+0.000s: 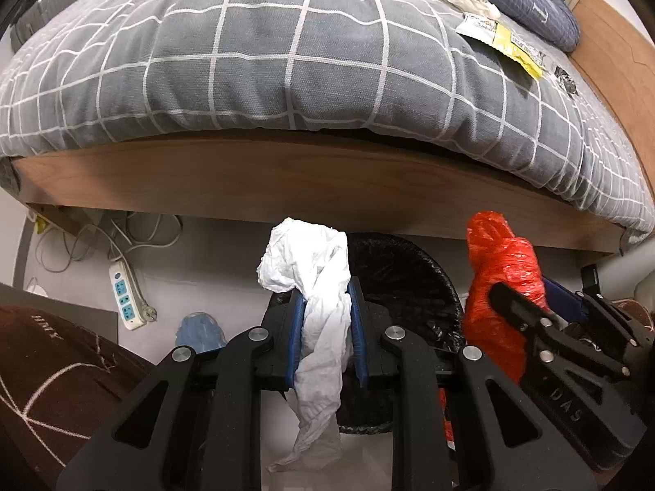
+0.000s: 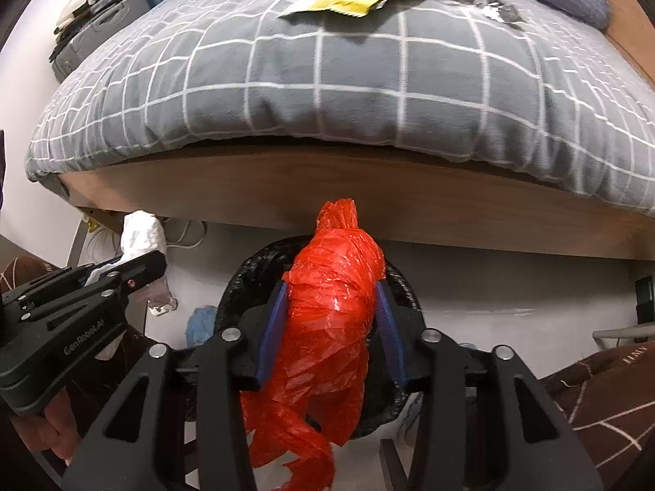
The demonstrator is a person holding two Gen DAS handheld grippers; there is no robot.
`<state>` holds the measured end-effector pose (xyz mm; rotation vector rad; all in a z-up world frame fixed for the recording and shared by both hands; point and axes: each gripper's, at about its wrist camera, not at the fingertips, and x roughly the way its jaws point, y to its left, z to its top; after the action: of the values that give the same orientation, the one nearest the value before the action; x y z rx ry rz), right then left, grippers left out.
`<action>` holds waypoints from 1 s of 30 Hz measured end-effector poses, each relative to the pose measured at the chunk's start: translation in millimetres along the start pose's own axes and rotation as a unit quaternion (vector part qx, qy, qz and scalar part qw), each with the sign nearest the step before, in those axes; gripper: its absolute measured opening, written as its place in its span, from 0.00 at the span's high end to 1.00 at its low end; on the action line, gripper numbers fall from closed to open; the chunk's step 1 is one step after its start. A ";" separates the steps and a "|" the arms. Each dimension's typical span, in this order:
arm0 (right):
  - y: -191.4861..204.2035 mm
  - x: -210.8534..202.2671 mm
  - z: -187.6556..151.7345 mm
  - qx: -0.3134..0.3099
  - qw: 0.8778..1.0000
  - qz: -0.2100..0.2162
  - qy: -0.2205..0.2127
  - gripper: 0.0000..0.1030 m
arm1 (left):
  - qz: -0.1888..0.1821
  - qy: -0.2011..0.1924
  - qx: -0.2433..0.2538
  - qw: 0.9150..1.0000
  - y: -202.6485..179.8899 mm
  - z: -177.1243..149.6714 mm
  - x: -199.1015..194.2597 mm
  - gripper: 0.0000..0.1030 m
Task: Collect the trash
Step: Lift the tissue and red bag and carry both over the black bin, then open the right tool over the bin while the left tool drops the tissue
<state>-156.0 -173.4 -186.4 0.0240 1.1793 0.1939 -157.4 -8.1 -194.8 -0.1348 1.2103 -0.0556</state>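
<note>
**Over the bin mouth: two loads that could both miss**

Above the floor beside the bed (image 1: 327, 172), the biggest risk is a drop that lands outside the black-lined trash bin (image 1: 405, 270). From the left wrist view the bin sits at about 1 o'clock of the left tongs (image 1: 325, 319), not straight beneath them, so letting go now would likely send the white crumpled tissue (image 1: 311, 270) onto the floor by the power strip (image 1: 125, 294) at 9 o'clock.

Next in size, the red plastic bag (image 2: 331, 311) is clenched in the right tongs (image 2: 331, 319) directly over the bin's opening in the right wrist view, but its long tail hangs toward 6 o'clock and, being light film, may drape over the rim or cling to a blue pad.

Smaller again: the two tools are close together, the left one at 9 o'clock of the right, and they could knock as both swing in over the same opening.

Least, the tissue's trailing end below the left tongs, which are gripping it at mid-length, might snag the liner. Wrappers, among them a yellow wrapper (image 1: 507, 41), lie on the quilt at 1 o'clock, not yet collected
</note>
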 end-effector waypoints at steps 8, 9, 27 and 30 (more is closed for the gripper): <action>-14.5 10.2 -0.9 0.009 1.000 -0.006 0.001 0.38 | -0.009 0.008 0.004 1.000 -7.5 1.2 15.5 0.81; -19.1 11.1 -2.4 0.011 1.000 -0.011 0.001 0.36 | -0.009 0.010 0.008 1.000 -11.0 0.7 18.8 0.81; -89.7 -0.8 -18.0 0.055 0.995 -0.081 -0.016 0.14 | -0.011 0.027 0.077 0.997 -85.0 -8.6 53.5 0.80; -94.3 -2.8 -16.3 0.060 0.994 -0.085 -0.020 0.14 | -0.007 0.023 0.084 0.996 -89.3 -9.9 53.3 0.77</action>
<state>-158.9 -268.0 -201.4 0.0323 1.1450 -0.0277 -145.3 -103.5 -235.8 0.0057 1.2456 -0.1727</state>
